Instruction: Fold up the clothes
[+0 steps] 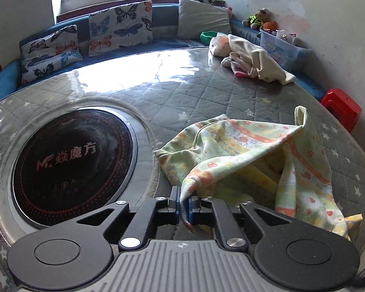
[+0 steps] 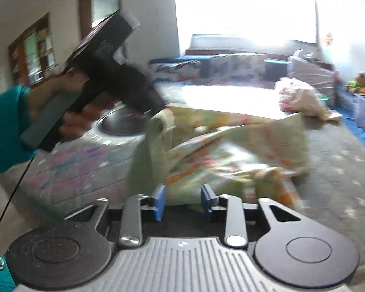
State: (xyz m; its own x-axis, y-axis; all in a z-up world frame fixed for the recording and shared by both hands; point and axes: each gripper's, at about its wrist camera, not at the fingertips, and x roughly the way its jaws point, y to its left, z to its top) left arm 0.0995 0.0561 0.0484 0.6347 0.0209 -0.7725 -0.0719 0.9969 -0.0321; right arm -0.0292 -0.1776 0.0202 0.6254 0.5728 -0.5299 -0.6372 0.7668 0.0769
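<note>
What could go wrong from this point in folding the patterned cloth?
The left tool pinches only a thin corner of the patterned cloth, so that corner could slip out when pulled. The right tool stands open with no cloth between its pads, so one end hangs unsupported and the cloth may bunch rather than spread flat. A dragged edge could also sweep over the round cooktop beside it.

The left wrist view looks steeply down and close over the quilted worktop [image 1: 206, 92] toward the window; the right wrist view, blurred, looks flatter across it from beside, and both share the patterned cloth [image 1: 243, 150] [image 2: 231, 146] and cushions [image 1: 124, 26]
</note>
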